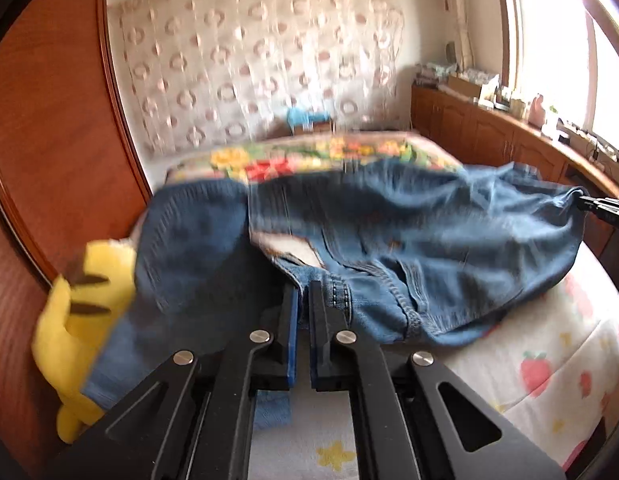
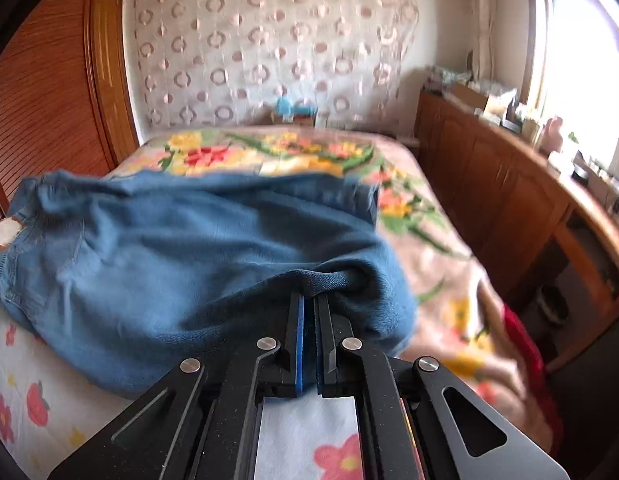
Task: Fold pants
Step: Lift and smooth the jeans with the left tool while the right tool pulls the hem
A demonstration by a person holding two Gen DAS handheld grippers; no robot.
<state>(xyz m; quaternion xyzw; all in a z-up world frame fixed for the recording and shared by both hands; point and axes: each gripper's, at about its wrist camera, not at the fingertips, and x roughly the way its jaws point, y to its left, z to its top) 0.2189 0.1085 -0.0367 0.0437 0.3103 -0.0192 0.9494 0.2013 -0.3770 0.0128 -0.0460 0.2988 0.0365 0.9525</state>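
left gripper: my black two-finger left gripper [image 1: 303, 300] with blue pads is clamped on the stitched waistband edge of the blue denim pants [image 1: 389, 232], beside a belt loop.
right gripper: my black right gripper [image 2: 308, 300] is pinched shut on a bunched fold of the same denim at its other end; from the left wrist view its tip shows at the far right corner of the cloth.
pants, where: draped across the bed, partly on the white sheet with red fruit print [image 1: 549, 360], partly over the floral blanket [image 2: 449, 240]; both held edges look raised off the sheet.
pants, look: soft washed denim, sagging between my two grips, creased, a pale patch label near the waistband. frames are blurred, so seams further off are hard to read.
step: i judge this the start of a fold, both ends gripped and lifted.
next: needs both grips carried together, cloth kept taut, edge laid square.
nearby: yellow plush toy [image 1: 81, 312] touches the denim at left; it could snag.
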